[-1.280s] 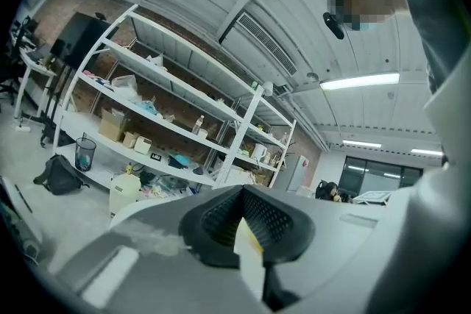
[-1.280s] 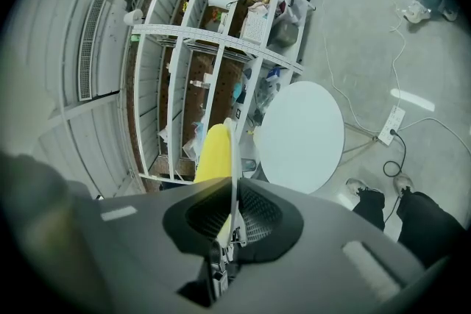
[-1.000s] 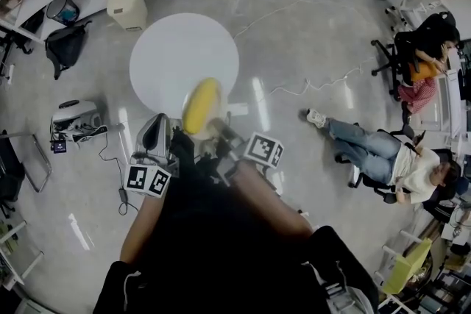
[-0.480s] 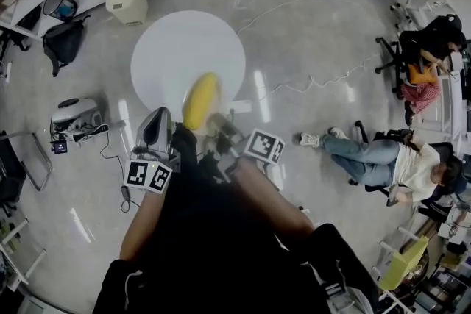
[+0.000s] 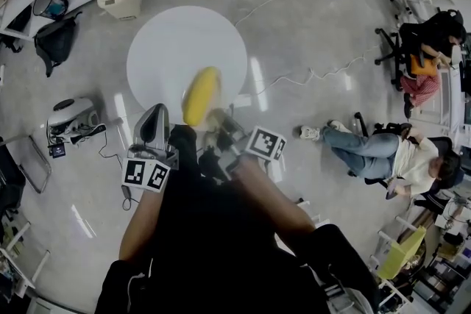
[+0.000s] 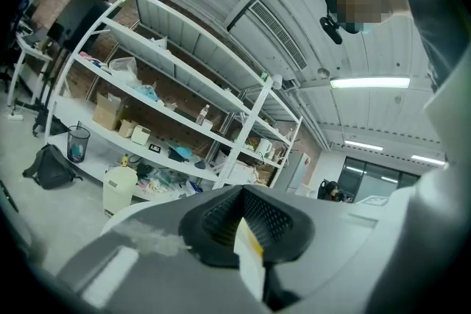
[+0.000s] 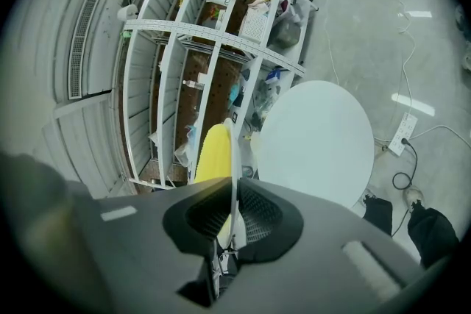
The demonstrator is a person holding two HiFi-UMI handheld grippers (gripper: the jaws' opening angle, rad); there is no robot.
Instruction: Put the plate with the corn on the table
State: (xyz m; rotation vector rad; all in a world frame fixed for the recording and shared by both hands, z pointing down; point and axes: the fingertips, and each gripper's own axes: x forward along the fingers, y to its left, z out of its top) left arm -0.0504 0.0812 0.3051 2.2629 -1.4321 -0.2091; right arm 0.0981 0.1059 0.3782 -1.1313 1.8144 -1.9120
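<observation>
Head view, what is new: the round white surface [image 5: 169, 40] looks a little bigger and closer than a moment ago. The yellow plate [image 5: 201, 95] stays in front of its near edge.
Also new: the person in the chair [image 5: 412, 158] on the right has pulled their legs in. That has nothing to do with the job.
What this means: I think the person carrying the plate is walking up to the surface. The plate is nearly there, but it is not put down yet.
Where the plate is: up in the air in front of the body, between the two claws. It is tipped, so from above it looks like a thin oval.
Corn: I cannot pick it out from the yellow of the plate.
Left claw [image 5: 156, 121]: closed on the plate's rim. The left gripper view shows a thin white and yellow edge pinched between its pads.
Right claw [image 5: 221, 127]: closed on the rim too. The right gripper view shows a thin white edge squeezed between jaws that are almost together, with the surface further off.
Arms: the left arm [image 5: 141, 220] and the right arm [image 5: 276, 206] are bare and bent. Both reach forward, with the hands close together.
Watch out: the plate is tipped, so the corn could roll off.
</observation>
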